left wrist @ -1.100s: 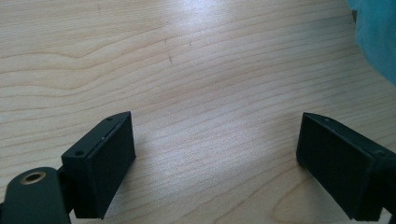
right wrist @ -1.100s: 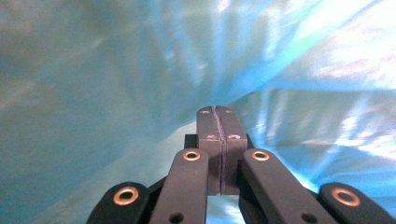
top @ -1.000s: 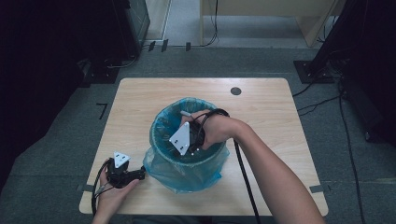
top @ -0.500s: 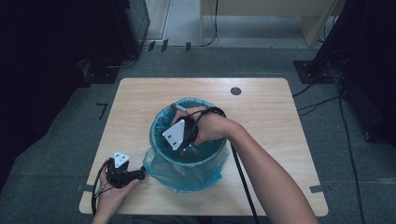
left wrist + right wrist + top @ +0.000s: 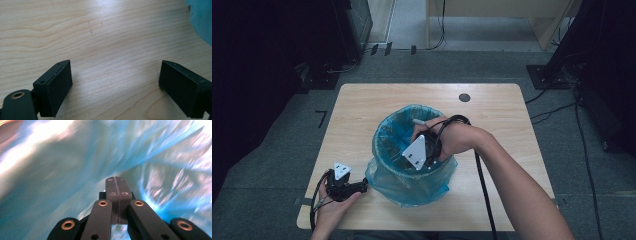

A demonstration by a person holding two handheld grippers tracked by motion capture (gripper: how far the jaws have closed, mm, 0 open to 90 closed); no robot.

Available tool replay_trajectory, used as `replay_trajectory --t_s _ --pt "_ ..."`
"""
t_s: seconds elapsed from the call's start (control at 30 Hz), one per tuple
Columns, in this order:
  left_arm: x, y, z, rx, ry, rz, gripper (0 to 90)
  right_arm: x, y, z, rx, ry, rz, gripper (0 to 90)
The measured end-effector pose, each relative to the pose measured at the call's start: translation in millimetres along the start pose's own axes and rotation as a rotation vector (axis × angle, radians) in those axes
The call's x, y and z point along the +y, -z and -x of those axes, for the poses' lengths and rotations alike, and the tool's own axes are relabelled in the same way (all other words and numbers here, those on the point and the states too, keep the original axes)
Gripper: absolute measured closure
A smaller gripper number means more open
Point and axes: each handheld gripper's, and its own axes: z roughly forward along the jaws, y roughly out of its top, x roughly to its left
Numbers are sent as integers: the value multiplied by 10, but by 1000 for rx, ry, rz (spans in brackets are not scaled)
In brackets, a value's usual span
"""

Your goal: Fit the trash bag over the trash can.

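Observation:
A bin lined with a blue plastic bag stands in the middle of the wooden table. My right gripper reaches into the bin near its right front rim, grey plate facing up. In the right gripper view its jaws are pressed together with nothing between them, and blurred blue bag film surrounds them. My left gripper lies on the table at the front left, pointing at the bag's base. Its jaws stand wide open over bare wood, with the bag's edge at the upper right.
A small round dark cap sits in the tabletop behind the bin. The right gripper's cable runs along the forearm to the front edge. Dark equipment and floor cables surround the table.
The right gripper moved a little left inside the bin, then back right and toward the near rim, still shut. The left gripper stayed where it was.

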Motion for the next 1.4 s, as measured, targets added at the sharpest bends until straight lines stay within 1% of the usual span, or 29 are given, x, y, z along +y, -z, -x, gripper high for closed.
replay_trajectory --t_s 0.1,0.27,0.37,0.4,0.5,0.57,0.7,0.77,0.87,1.03,1.2,1.4 --pt "0 0 0 0 0 0 108 -51 100 -82 13 -8 -38 900" --pt "0 -1 2 1 1 0 108 -170 272 -176 -5 -35 -82 900" --pt "0 -1 2 1 1 0 108 -260 350 -230 -14 -54 -132 900" --pt "1 -2 2 2 3 1 108 -284 375 -243 -21 -62 -139 900" --pt "0 -2 3 2 3 1 109 -327 444 -274 -47 -70 -130 900" --pt "1 -2 4 3 3 2 109 -327 503 -292 -71 -77 -104 900" --pt "1 -3 4 3 4 2 109 -287 615 -319 -115 -74 -56 900" --pt "1 -2 4 3 4 2 109 -268 680 -347 -135 -79 -42 900" --pt "0 -3 4 3 4 2 109 -247 785 -412 -164 -81 -37 900" --pt "1 -3 4 3 4 2 109 -217 907 -539 -184 -80 -24 900" --pt "1 -3 4 3 4 2 109 -190 1011 -697 -193 -79 -39 900" --pt "1 -3 6 5 5 2 109 -208 1076 -904 -211 -112 -30 900"
